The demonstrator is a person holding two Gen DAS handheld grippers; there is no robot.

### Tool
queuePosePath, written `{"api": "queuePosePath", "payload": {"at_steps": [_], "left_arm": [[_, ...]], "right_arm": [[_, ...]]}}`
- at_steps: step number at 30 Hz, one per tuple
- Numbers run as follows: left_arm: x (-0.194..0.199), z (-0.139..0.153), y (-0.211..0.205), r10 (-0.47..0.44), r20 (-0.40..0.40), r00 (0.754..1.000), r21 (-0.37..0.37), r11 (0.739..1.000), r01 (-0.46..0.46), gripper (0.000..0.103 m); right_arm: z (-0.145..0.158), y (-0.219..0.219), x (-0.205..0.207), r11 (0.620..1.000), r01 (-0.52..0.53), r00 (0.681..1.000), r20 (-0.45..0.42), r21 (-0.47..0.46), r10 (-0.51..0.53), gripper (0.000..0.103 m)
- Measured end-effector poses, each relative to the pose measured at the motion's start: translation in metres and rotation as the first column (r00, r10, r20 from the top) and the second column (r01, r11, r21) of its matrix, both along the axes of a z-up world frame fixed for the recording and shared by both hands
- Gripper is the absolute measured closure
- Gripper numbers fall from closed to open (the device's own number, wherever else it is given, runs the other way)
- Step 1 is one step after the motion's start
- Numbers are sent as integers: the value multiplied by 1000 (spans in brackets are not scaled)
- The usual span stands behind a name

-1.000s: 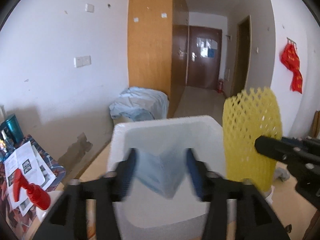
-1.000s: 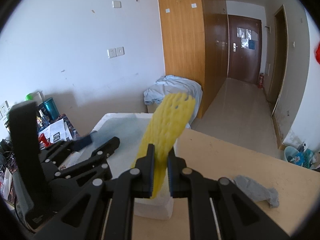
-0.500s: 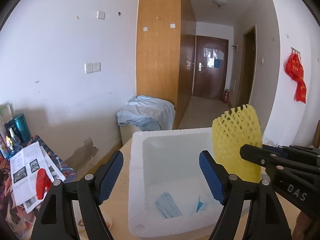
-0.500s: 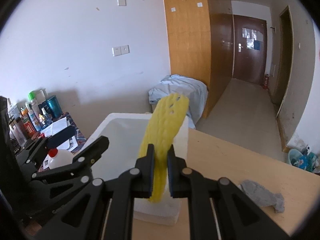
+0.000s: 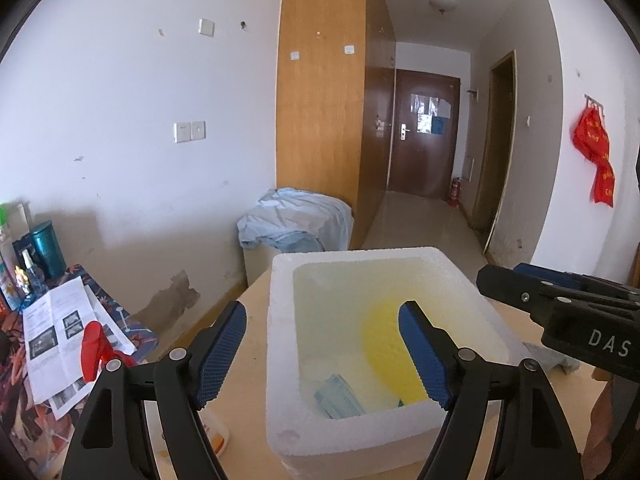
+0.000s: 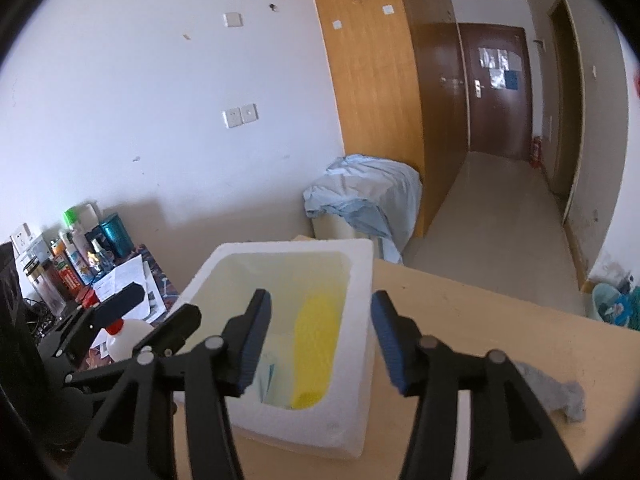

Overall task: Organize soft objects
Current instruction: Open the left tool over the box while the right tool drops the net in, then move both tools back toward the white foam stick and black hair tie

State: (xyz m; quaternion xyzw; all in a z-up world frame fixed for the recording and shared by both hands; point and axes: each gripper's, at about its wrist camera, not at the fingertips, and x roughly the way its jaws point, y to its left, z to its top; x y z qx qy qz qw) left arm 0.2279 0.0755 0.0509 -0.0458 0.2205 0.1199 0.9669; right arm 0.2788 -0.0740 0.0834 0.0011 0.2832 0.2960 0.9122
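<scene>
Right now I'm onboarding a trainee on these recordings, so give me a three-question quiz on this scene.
1. True or false: the yellow foam net lies inside the white foam box.
2. Which is empty: A the left hand-held gripper, B the right hand-held gripper, C both?
3. What soft item remains on the wooden table, right of the box?

Key: 1 true. 2 C; the right one's jaws have just been opening. 3 the grey cloth.

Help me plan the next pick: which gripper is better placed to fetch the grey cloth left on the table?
Right. The right gripper is empty, fingers apart, and the grey cloth lies just beside it. The left gripper sits across the foam box, farther from the cloth.
</scene>
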Motion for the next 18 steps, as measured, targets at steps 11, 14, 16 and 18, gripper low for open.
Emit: {"api": "queuePosePath", "payload": {"at_steps": [11,14,16,18], "left_arm": [[-26,5,-17,-61,6,998,-4,998,61,24],[-37,8,-22,-82,14,997,-7,997,82,24],[-45,10,-25,-108,18,994,-14,994,108,24],[-53,10,-30,-124,20,992,-13,992,124,24]], "right_arm": [[9,-27,-45,995,87,995,56,-55,-84,37],[7,-33,-59,992,105,994,50,-74,-101,37],[5,-40,-67,989,122,992,55,-81,-118,37],[4,-49,-78,985,148,988,56,-83,-143,37]]}}
